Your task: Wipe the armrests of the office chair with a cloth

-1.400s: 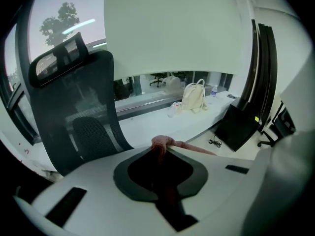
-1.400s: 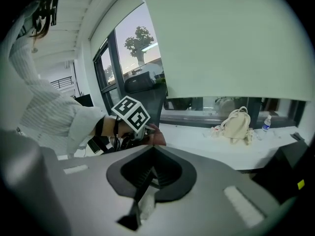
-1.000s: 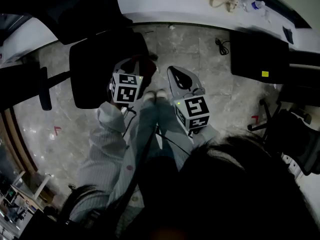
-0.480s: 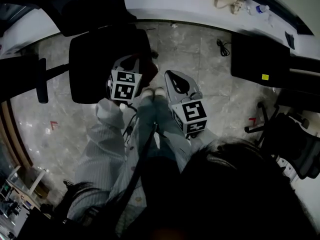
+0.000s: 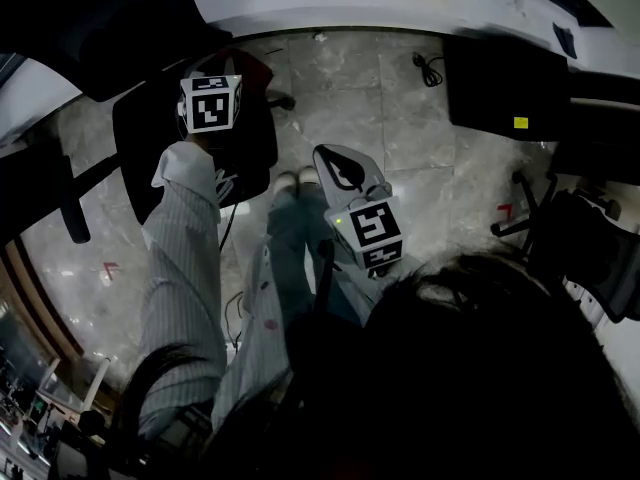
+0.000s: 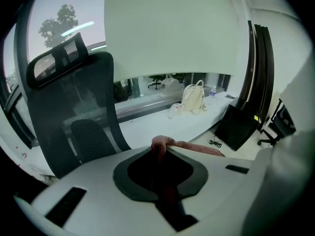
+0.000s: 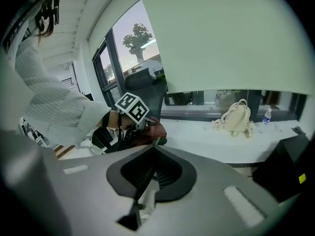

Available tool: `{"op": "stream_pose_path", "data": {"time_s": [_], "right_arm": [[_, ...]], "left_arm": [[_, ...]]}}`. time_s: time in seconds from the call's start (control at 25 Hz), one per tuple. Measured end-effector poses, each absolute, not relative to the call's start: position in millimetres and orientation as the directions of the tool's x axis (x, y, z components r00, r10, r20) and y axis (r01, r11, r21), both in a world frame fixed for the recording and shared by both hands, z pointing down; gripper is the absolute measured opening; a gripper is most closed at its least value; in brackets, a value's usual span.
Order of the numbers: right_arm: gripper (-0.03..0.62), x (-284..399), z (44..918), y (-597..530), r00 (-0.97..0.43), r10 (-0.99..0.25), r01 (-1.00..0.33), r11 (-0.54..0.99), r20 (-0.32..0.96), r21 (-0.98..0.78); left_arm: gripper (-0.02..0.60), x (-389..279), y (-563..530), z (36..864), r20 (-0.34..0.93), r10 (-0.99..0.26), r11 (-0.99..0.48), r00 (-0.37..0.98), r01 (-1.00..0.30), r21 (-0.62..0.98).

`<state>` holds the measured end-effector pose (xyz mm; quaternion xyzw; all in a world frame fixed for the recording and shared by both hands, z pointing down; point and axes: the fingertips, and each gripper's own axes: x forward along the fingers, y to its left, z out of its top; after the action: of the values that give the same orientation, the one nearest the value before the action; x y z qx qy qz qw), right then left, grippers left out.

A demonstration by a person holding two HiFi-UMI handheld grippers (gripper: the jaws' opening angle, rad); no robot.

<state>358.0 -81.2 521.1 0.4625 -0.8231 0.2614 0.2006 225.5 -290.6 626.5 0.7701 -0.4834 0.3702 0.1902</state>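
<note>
Over the chair (image 5: pixel 150 158) seat, the cloth (image 6: pixel 197 148) is pinched in the left gripper (image 6: pixel 160 161): jaws closed on it, loose end draped to the right. Backrest just ahead. The armrest (image 5: pixel 68 193) is off to the side, apart from the cloth. Right gripper (image 7: pixel 147 181) is over the floor (image 5: pixel 400 138), jaws together, empty. Bag (image 6: pixel 193 97) on the desk (image 6: pixel 162 127) beyond.

Left tool (image 6: pixel 165 149) farther out over chair (image 5: pixel 150 158)
</note>
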Motion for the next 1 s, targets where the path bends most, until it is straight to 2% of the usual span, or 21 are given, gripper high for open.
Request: {"op": "stream_pose_path", "data": {"time_s": [0.24,0.4,0.56,0.72,0.84,1.0], "right_arm": [[0.002,368.2,510.0,-89.8,-0.482,-0.678,-0.871,0.437,0.555,-0.223],[0.002,371.1,491.4,-92.2,-0.489,-0.697,-0.868,0.449,0.524,-0.214],[0.002,370.7,469.5,-86.3,-0.482,-0.717,-0.873,0.444,0.504,-0.204],[0.002,370.0,447.3,-69.0,-0.483,-0.725,-0.872,0.45,0.492,-0.193],[0.002,368.6,434.1,-62.1,-0.477,-0.742,-0.876,0.445,0.471,-0.185],[0.002,364.8,399.6,-48.9,-0.49,-0.769,-0.869,0.465,0.411,-0.168]], "left_arm": [[0.029,226.4,-272.4,613.5,0.747,-0.629,-0.448,0.214,-0.885,-0.124],[0.029,239.4,-215.5,600.8,0.776,-0.582,-0.557,0.242,-0.815,-0.163],[0.029,246.8,-140.0,591.1,0.81,-0.511,-0.623,0.288,-0.773,-0.118],[0.029,244.9,-78.1,582.8,0.806,-0.511,-0.592,0.298,-0.802,-0.079],[0.029,238.5,-76.3,578.3,0.797,-0.533,-0.573,0.283,-0.814,-0.094],[0.029,241.6,-74.0,522.2,0.735,-0.577,-0.562,0.356,-0.826,-0.041]]}}
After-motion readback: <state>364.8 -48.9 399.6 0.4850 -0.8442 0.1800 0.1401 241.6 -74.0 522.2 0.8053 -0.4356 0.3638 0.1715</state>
